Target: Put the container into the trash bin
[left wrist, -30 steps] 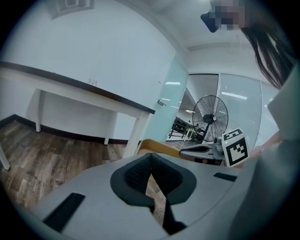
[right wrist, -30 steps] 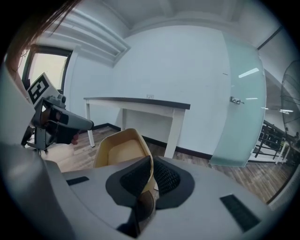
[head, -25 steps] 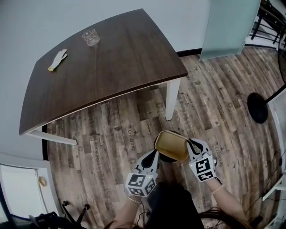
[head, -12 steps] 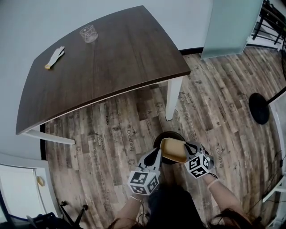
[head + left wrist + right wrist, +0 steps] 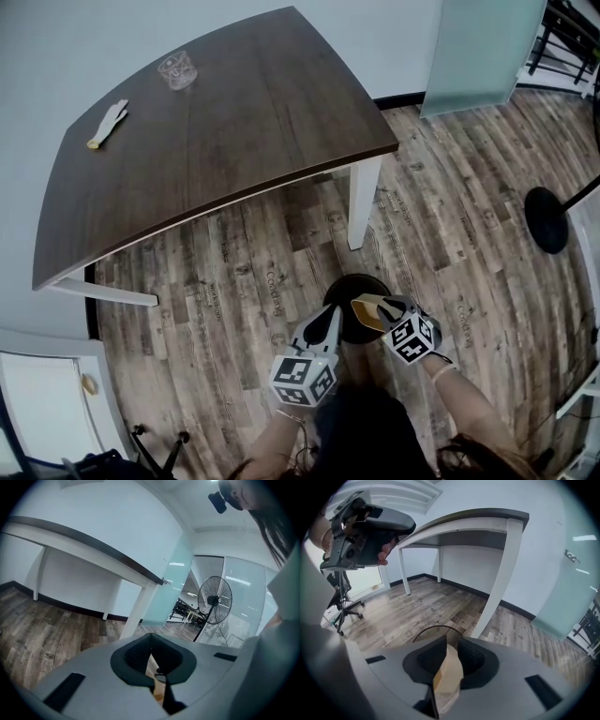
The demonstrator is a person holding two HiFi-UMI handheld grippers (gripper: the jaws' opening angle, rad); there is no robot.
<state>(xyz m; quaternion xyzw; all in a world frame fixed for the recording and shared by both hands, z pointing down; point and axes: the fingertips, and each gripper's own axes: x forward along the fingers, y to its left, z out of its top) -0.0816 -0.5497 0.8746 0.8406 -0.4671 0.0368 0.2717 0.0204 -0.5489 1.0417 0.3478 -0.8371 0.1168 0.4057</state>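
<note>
Over the open mouth of the black trash bin (image 5: pixel 349 283), the right gripper (image 5: pixel 382 309) has its jaws opening with the wall of the tan container (image 5: pixel 366 312) between them, while the left gripper (image 5: pixel 333 315) hovers at the bin's left edge, jaws closed and empty.

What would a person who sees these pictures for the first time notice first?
The tan container hangs over the black trash bin on the floor, between the opening jaws of the right gripper. Beyond it stands a large dark table carrying a glass.
</note>
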